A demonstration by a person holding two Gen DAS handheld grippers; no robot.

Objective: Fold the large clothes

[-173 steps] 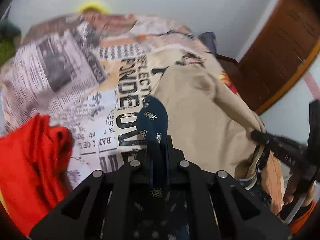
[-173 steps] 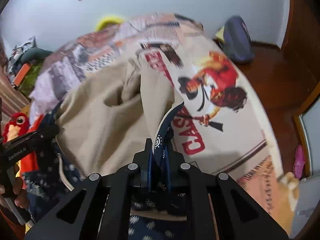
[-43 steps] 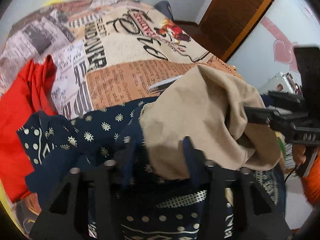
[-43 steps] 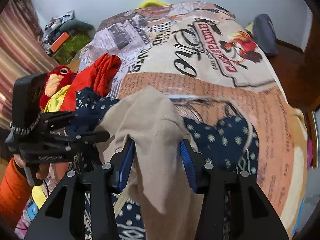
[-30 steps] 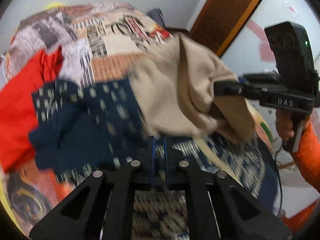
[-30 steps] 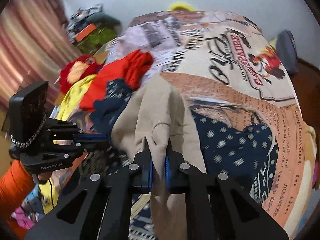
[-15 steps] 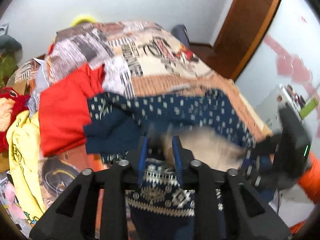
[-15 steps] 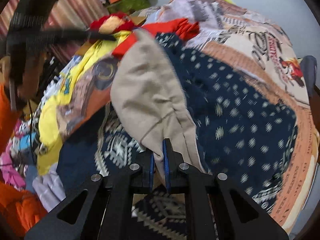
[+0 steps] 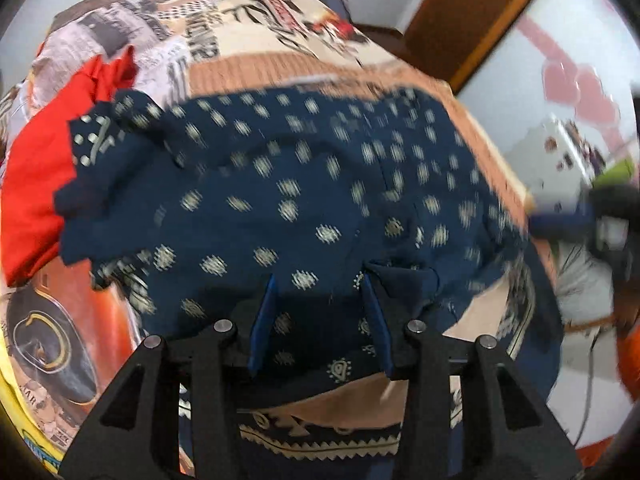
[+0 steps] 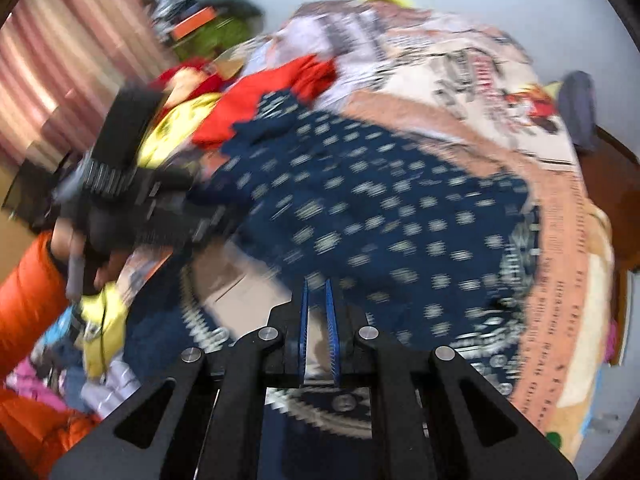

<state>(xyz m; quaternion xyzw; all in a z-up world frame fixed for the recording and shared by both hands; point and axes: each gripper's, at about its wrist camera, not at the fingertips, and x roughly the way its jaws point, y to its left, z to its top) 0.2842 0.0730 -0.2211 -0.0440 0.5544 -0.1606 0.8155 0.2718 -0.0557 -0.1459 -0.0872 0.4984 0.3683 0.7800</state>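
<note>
A navy garment [image 9: 320,184] with pale dots and a tan inner side lies spread over the bed; it also fills the middle of the right wrist view [image 10: 400,216]. My left gripper [image 9: 319,280] hangs over its near edge. The jaws are opening and navy cloth lies loose between the blue pads [image 9: 262,320], which do not press on it. My right gripper [image 10: 317,284] is over the same garment's patterned hem, its pads a sliver apart and starting to part, with nothing clearly between them. Both views are blurred by motion.
A red garment [image 9: 40,184] and a yellow one [image 10: 176,132] lie left of the navy one on the printed bedspread [image 9: 260,40]. An orange sleeve [image 10: 28,284] enters at the left. A brown door [image 9: 460,20] and a dark bag [image 10: 576,104] lie beyond the bed.
The tan cloth that my right gripper held up has dropped out of its jaws. My left gripper, shut a second ago, has opened and now sits lower over the navy garment.
</note>
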